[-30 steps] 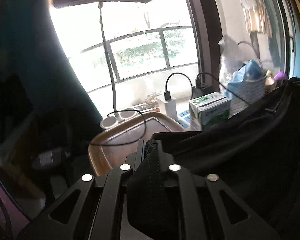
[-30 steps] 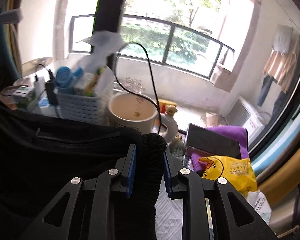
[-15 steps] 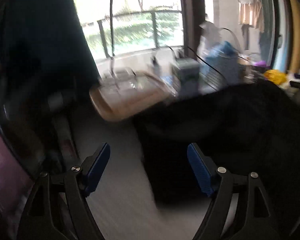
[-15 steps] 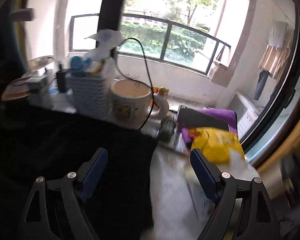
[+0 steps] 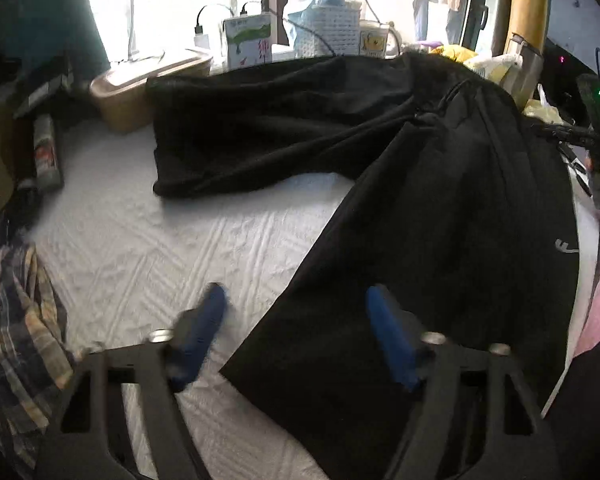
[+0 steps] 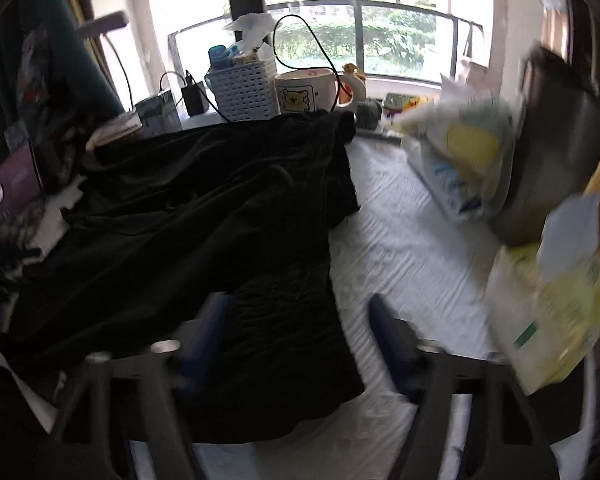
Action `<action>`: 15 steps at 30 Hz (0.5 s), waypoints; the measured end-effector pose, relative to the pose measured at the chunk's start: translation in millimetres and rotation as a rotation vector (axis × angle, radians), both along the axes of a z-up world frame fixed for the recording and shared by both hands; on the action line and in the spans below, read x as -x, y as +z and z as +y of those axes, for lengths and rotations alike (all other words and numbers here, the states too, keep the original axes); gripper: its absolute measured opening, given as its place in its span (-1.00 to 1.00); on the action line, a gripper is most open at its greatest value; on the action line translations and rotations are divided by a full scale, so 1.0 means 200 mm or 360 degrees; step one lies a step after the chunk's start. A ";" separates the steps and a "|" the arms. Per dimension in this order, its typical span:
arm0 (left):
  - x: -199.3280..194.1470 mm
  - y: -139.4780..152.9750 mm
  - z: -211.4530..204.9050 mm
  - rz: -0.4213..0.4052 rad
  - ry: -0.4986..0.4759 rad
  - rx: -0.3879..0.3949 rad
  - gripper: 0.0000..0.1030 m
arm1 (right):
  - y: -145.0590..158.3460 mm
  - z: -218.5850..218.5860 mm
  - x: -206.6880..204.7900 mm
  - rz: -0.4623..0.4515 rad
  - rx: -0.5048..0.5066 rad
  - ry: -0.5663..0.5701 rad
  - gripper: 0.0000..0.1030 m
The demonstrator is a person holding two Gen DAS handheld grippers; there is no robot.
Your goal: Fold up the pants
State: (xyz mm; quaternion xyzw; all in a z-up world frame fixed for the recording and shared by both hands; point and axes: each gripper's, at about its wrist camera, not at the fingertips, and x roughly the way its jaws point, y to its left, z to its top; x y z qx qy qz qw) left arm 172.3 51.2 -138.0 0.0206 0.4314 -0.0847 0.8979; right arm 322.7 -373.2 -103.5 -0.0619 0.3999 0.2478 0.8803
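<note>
Covering the work surface: a white quilted bedspread point(image 5: 148, 248) with raised chevron ridges, bright under a barred window point(image 6: 380, 32) with greenery outside. Crowding the far edge: a white perforated plastic basket point(image 6: 246, 90), a cream mug with a bear print point(image 6: 306, 90), a green-and-white carton point(image 5: 247, 40), a tan oval tub point(image 5: 140, 88). Crumpled at the left edge, a plaid cloth point(image 5: 16, 320); at the right, blurred yellow packets point(image 6: 556, 304). Sprawled across the bedspread, matte black pants point(image 5: 440, 220), soft and wrinkled, one leg reaching toward the tub, the other toward the camera. Left gripper point(image 5: 296, 320) spread, jaws just been closing, pads clear of the leg's edge between them. Right gripper point(image 6: 296, 320) likewise spread and just been closing, gathered hem between, ungripped.
</note>
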 end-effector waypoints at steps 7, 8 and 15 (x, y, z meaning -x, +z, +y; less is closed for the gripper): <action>-0.16 0.02 0.15 -0.0039 0.0187 -0.0088 -1.00 | 0.14 0.10 0.14 -0.0113 -0.0094 -0.0058 -0.83; -0.18 0.03 0.18 -0.0050 0.0210 -0.0079 -1.00 | 0.19 0.10 0.17 -0.0140 -0.0127 -0.0058 -0.83; -0.29 0.12 0.26 -0.0034 0.0137 0.0015 -1.00 | 0.44 0.20 0.24 -0.0318 -0.0102 -0.0039 -0.83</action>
